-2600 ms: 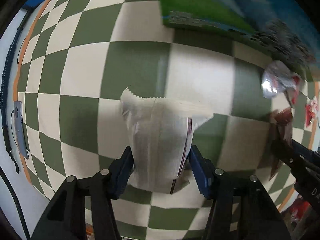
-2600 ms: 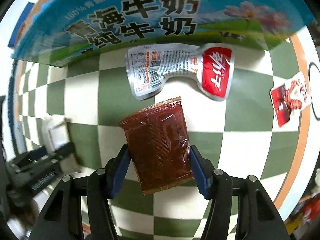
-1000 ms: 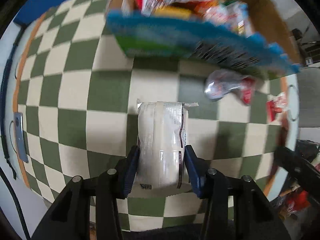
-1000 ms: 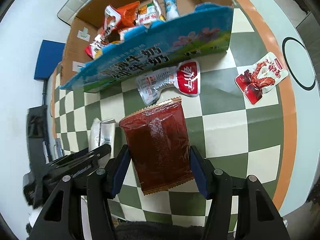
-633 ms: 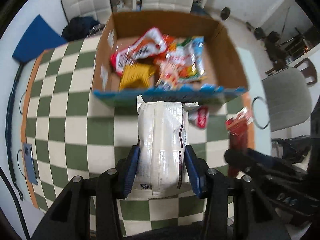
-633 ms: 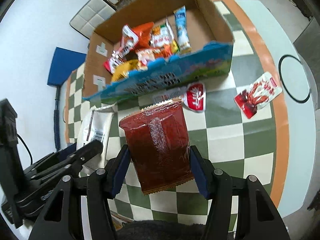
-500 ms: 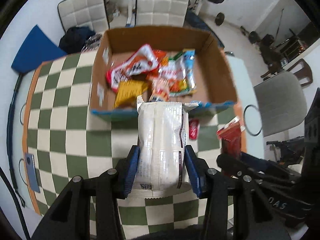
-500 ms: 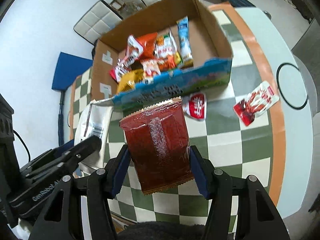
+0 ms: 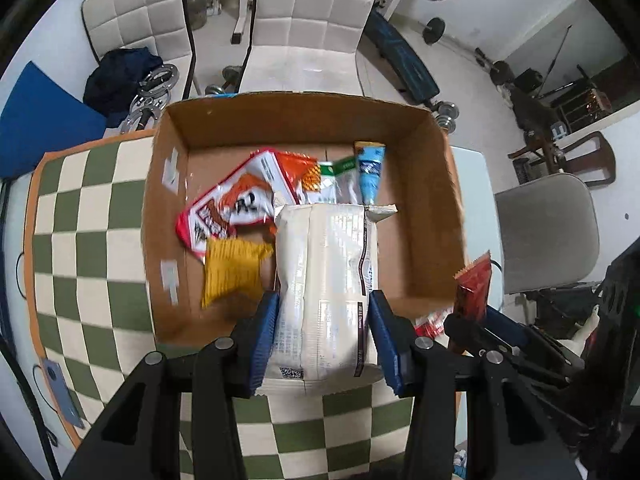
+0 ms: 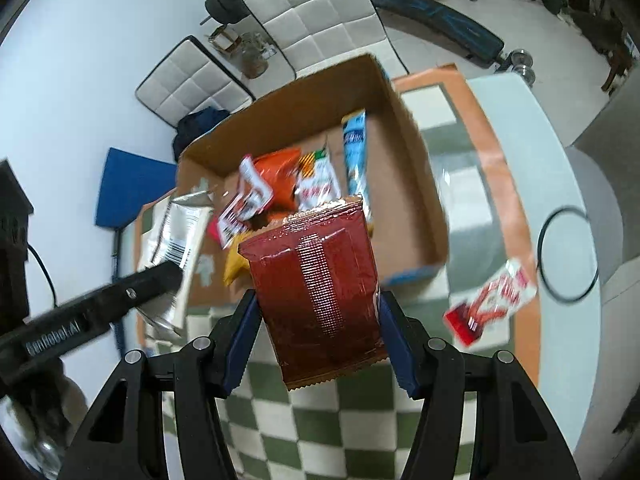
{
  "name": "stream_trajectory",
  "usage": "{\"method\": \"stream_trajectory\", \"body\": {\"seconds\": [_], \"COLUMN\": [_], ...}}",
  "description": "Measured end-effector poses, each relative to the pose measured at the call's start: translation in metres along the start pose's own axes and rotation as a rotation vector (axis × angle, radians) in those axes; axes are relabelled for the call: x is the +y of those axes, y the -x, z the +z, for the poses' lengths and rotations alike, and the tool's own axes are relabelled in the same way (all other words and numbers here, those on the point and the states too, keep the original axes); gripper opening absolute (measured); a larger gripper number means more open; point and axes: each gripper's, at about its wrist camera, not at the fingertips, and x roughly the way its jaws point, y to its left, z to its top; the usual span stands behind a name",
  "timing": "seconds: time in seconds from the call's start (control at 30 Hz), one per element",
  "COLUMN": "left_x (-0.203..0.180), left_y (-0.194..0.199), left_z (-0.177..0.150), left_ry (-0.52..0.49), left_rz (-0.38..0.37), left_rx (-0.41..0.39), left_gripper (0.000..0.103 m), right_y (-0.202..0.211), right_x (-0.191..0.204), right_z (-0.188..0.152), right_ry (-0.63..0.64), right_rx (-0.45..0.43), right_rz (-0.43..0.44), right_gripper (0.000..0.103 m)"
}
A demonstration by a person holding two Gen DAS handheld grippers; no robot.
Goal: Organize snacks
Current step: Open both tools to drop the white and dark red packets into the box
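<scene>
My left gripper [image 9: 324, 336] is shut on a white snack packet [image 9: 326, 280] and holds it above the near edge of an open cardboard box [image 9: 436, 184]. The box holds several snacks, among them a red and white bag [image 9: 236, 204], a yellow packet [image 9: 232, 270] and a blue stick pack [image 9: 369, 170]. My right gripper [image 10: 318, 336] is shut on a dark red snack packet [image 10: 316, 292] and holds it above the box's near wall [image 10: 412, 274]. The white packet also shows in the right wrist view [image 10: 176, 232], and the red packet in the left wrist view [image 9: 474, 284].
A red and white sachet [image 10: 492, 304] lies on the green checkered tablecloth [image 10: 360, 432] right of the box. A black ring [image 10: 568, 254] lies on the white table end. Another red sachet [image 9: 430, 322] peeks out by the box. White chairs [image 9: 308, 20] stand beyond the table.
Both grippers have lifted their packets off the cloth and risen high, so the views now look down into the open box. The packets now hang over the box's near edge.
</scene>
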Motion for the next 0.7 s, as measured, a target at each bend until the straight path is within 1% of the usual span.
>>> {"method": "stream_trajectory", "body": {"seconds": [0.07, 0.17, 0.3, 0.43, 0.5, 0.57, 0.6, 0.67, 0.7], "left_x": [0.001, 0.000, -0.003, -0.010, -0.014, -0.015, -0.017, -0.021, -0.023], "left_y": [-0.013, -0.038, -0.069, -0.095, -0.105, -0.111, -0.112, -0.110, -0.108], "left_z": [0.014, 0.030, 0.038, 0.041, 0.040, 0.038, 0.037, 0.035, 0.034], "left_ry": [0.003, 0.026, 0.061, 0.061, 0.060, 0.064, 0.062, 0.044, 0.036], "left_rz": [-0.007, -0.046, -0.113, -0.166, -0.155, -0.118, -0.111, -0.101, -0.093], "left_rx": [0.033, 0.102, 0.203, 0.298, 0.339, 0.364, 0.372, 0.365, 0.359], "left_gripper": [0.043, 0.043, 0.043, 0.044, 0.045, 0.045, 0.043, 0.043, 0.043], "right_y": [-0.014, -0.034, -0.052, -0.065, -0.068, -0.075, -0.077, -0.082, -0.083], "right_x": [-0.002, -0.008, -0.018, -0.028, -0.031, -0.033, -0.034, -0.037, -0.037], "right_z": [0.018, 0.036, 0.048, 0.056, 0.056, 0.057, 0.057, 0.058, 0.057], "right_ry": [-0.001, -0.007, -0.011, -0.010, -0.010, -0.002, -0.004, -0.011, -0.009], "right_rx": [0.011, 0.035, 0.057, 0.080, 0.090, 0.118, 0.130, 0.157, 0.159], "right_rz": [-0.032, -0.065, -0.096, -0.108, -0.102, -0.085, -0.077, -0.078, -0.081], "right_gripper": [0.061, 0.061, 0.061, 0.061, 0.062, 0.062, 0.063, 0.064, 0.069]}}
